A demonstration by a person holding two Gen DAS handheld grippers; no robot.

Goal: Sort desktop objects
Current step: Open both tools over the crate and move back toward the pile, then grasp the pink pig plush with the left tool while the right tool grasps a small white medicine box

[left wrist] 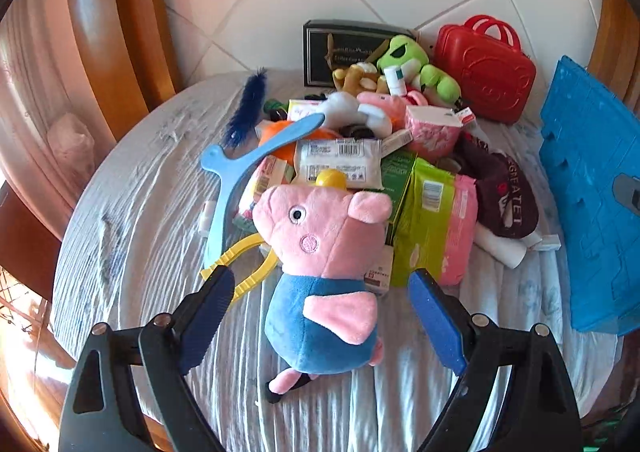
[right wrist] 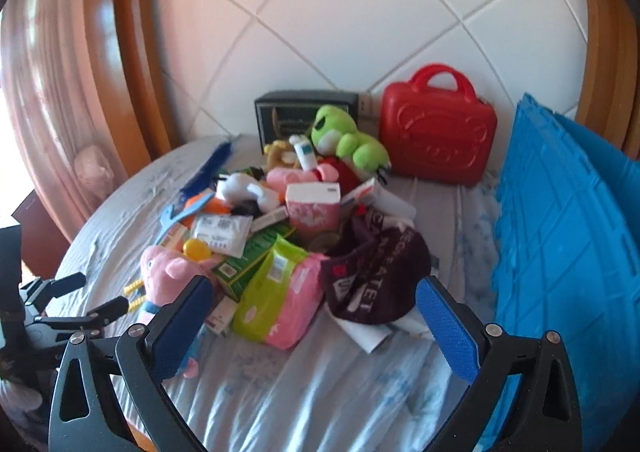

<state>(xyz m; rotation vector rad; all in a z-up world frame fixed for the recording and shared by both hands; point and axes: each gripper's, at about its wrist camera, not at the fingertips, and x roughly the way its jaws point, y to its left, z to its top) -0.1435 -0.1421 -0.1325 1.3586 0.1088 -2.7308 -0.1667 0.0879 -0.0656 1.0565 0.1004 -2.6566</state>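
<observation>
**Lining up on the pig**

My left gripper point(left wrist: 322, 296) gapes wide, unclenched, straddling the pink-and-blue plush pig toy point(left wrist: 324, 264) at the pile's near edge. My right gripper point(right wrist: 314, 302) hangs released too. I should centre, then squeeze the soft belly squarely.

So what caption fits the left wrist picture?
Open left hand-held gripper hovers around a pink pig plush beside a pile of toys and packets.

Right gripper point(right wrist: 314, 306) jaws wide apart, nothing between pads, above pale sheet point(right wrist: 304, 384); green-pink packet point(right wrist: 276, 292) just beyond; dark cap point(right wrist: 376, 276) right of packet; pig toy point(right wrist: 168, 272) left of packet; red case point(right wrist: 438, 141) far behind packet; left gripper point(right wrist: 94, 298) beside pig toy, open
</observation>
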